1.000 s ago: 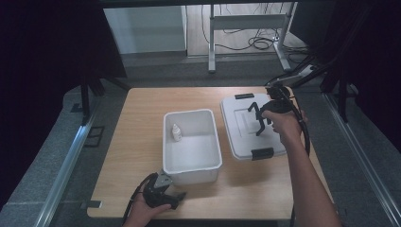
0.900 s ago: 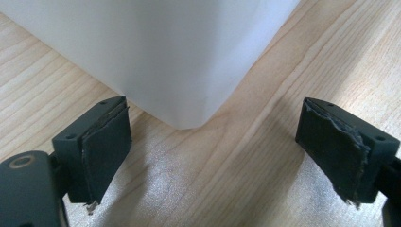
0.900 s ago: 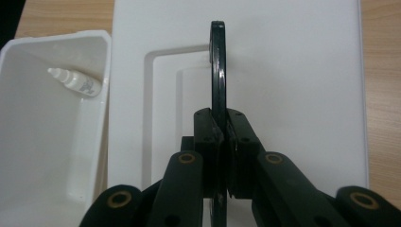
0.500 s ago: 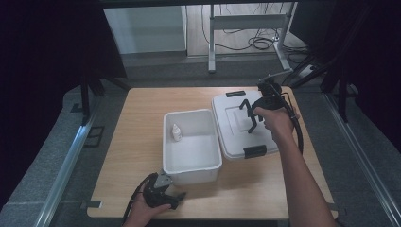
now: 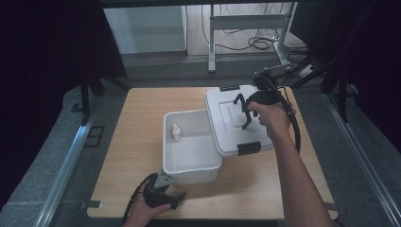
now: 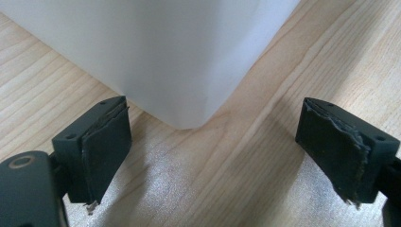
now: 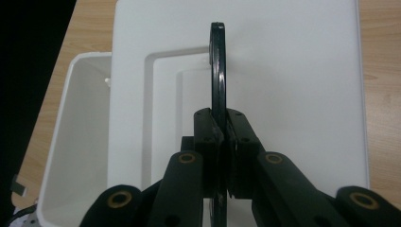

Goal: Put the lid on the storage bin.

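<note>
On the wooden tabletop (image 5: pixel 142 142) stands an open white plastic bin (image 5: pixel 191 151), and a small white bottle (image 5: pixel 176 133) stands upright inside it against its left wall; the white lid (image 5: pixel 236 118), with black latches at its near and far ends, is held tilted above the right side of the bin, its left edge overlapping the bin's right rim; the right tongs (image 5: pixel 246 109) are pressed together on the lid's black handle (image 7: pixel 217 66), which in the right gripper view runs as a thin dark arc straight up from between the jaws, with the lid's recessed top behind it and the bin's interior to its left; the right hand (image 5: pixel 272 116) grips that tool above the lid, the cable looping down beside the forearm; the left tongs (image 6: pixel 215 156) are spread wide and hold nothing, lying low on the tabletop near its front edge, just before the bin's near corner, which in the left gripper view sits between and beyond the two padded jaws without touching either; the left hand (image 5: pixel 146 210) holds that tool at the bottom edge of the high view.
</note>
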